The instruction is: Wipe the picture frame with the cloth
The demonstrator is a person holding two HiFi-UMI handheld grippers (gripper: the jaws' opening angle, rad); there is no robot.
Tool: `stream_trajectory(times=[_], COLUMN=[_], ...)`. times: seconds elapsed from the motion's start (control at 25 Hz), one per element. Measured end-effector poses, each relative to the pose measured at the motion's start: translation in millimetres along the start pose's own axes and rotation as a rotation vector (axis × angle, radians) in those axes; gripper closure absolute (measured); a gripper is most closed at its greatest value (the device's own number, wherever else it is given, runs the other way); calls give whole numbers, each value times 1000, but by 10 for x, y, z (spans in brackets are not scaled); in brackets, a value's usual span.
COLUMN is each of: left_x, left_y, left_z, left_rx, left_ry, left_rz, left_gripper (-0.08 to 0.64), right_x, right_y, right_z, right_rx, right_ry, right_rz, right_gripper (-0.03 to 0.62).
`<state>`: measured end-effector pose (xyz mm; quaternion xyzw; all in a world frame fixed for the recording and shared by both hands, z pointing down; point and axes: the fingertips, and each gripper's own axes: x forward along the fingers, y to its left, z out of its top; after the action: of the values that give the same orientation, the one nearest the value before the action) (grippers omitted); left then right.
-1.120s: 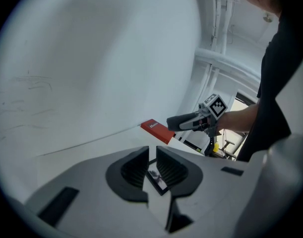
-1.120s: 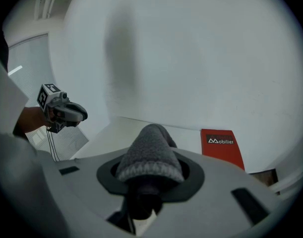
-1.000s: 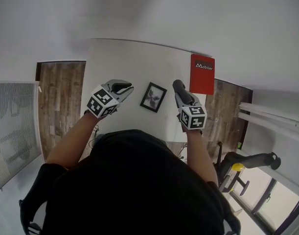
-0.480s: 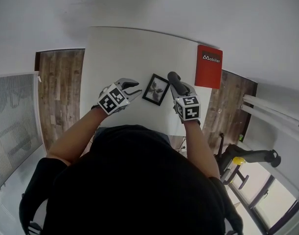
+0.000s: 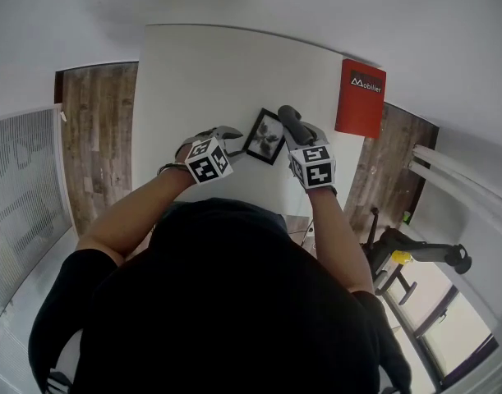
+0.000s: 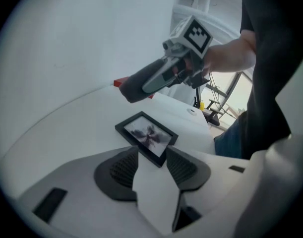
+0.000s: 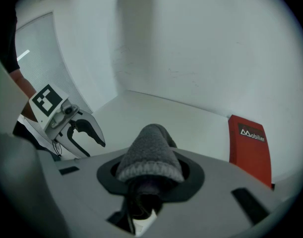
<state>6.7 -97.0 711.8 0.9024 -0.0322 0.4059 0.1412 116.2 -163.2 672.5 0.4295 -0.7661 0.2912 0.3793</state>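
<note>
Head view: white table [image 5: 193, 72], red Mobilier board [image 5: 361, 97] at its right edge. Black picture frame [image 5: 264, 135] lies flat near the near edge, between both grippers. Left gripper [image 6: 153, 155]: jaws apart, just been opening, frame's near corner between the tips, not pinched. Right gripper [image 5: 293, 125]: jaws clamped on bunched grey cloth [image 7: 150, 155], just right of the frame.

left tongs [image 6: 152, 152]: jaws just opening, empty | right tongs [image 7: 150, 176]: clamping cloth [image 7: 149, 152]

Soft, even light fills the white room, with daylight at the window [image 5: 438, 302]. Shadows on the table [image 5: 201, 80] are faint. Both gripper views bulge, with black corners and blurred foregrounds.
</note>
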Motion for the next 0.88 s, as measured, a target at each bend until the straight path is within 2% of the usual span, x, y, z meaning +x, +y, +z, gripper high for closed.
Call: stream_trajectory(times=[0.24, 0.44, 0.76, 0.88], left_x=[353, 524, 548, 550], left_y=[-150, -151, -143, -132], left_z=[-235, -377, -404, -399], left_rx=[9, 28, 136, 144], left_ry=[71, 88, 84, 80], left_rz=[-27, -36, -4, 0], left_gripper=[344, 328, 342, 364], right_x=[154, 328, 610, 703], right_y=[119, 190, 189, 199], right_z=[23, 50, -10, -48], right_rx=[-45, -120, -236, -286], right_ry=[31, 58, 131, 156], right_rz=[27, 27, -17, -43], right_gripper=[482, 482, 482, 482])
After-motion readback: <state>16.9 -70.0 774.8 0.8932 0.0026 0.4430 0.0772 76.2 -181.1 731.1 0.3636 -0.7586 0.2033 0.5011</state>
